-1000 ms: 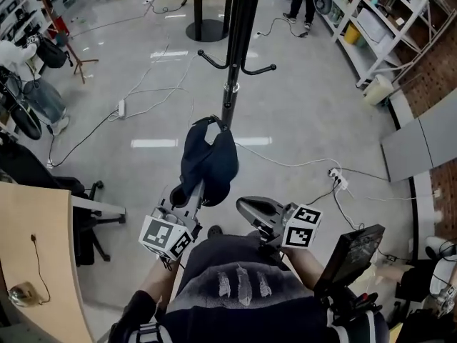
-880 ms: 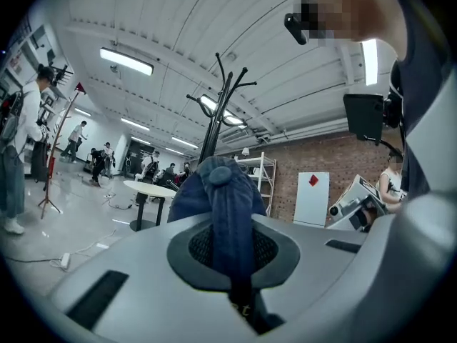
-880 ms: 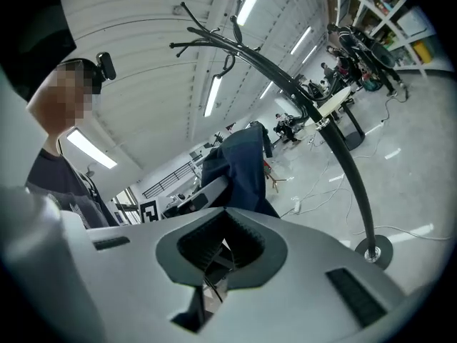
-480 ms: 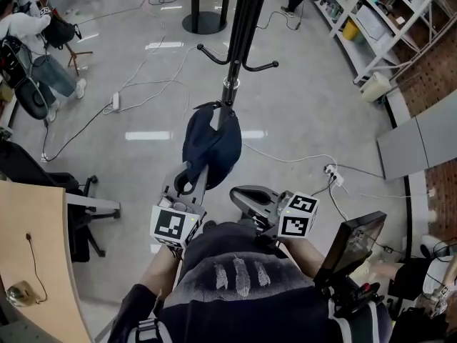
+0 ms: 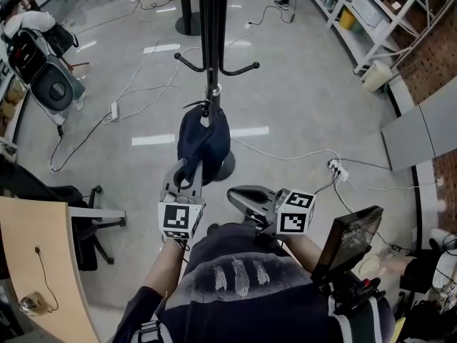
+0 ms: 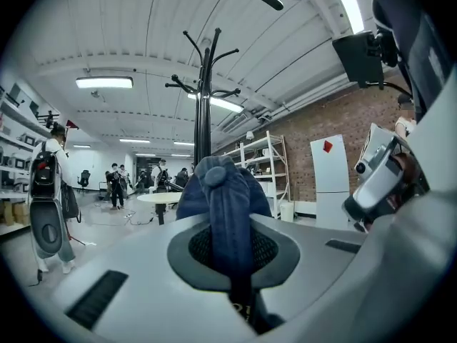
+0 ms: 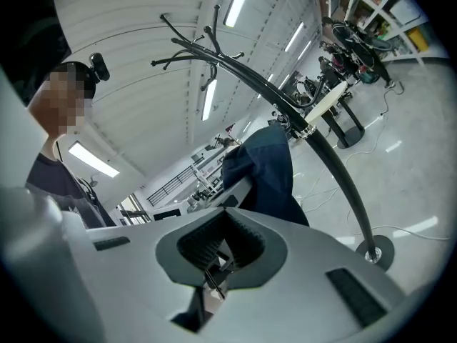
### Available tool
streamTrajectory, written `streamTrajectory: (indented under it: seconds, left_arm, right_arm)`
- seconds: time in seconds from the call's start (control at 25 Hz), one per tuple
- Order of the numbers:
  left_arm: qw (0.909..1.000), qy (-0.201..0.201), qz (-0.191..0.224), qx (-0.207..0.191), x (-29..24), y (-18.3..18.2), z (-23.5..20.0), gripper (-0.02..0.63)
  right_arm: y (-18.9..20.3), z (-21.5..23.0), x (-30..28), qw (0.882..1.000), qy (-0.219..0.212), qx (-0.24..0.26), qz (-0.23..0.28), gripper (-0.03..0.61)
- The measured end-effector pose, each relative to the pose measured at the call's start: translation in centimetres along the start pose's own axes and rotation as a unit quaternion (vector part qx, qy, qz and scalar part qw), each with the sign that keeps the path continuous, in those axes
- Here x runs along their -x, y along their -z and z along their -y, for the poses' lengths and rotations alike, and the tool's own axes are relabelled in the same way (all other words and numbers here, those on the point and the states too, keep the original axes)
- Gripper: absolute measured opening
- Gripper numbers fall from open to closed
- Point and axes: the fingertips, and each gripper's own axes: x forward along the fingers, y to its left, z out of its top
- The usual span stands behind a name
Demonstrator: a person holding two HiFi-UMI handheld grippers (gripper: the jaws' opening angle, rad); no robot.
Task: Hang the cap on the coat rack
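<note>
The left gripper (image 5: 190, 177), clamped on the navy cap (image 5: 203, 138), has brought it in to the coat rack (image 5: 209, 27). The cap now hangs just before the pole, below the lower hooks (image 5: 243, 69), likely ready for lifting. The right gripper (image 5: 238, 196) idles closed and empty, farther from the rack.

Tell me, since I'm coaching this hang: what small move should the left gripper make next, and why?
Probably raise the cap toward a lower hook. The left gripper is shut on the cap, which hangs close in front of the coat rack pole but below its hooks and is caught on none of them.
</note>
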Motion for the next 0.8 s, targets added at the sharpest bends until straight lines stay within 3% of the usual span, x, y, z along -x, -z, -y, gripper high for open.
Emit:
streamTrajectory:
  seconds: [0.28, 0.8]
  left_arm:
    - [0.9994, -0.017, -0.031, 0.001, -2.7, 2.7, 0.0, 0.017]
    - [0.9959, 0.006, -0.090, 0.008, -5.1, 7.6, -2.1, 0.017]
  right_arm:
    - [-1.6, 1.1, 1.4, 1.000, -0.002, 0.005, 0.011, 0.003]
    - [-0.9, 2.2, -0.7, 1.000, 0.008, -0.014, 0.010, 0.003]
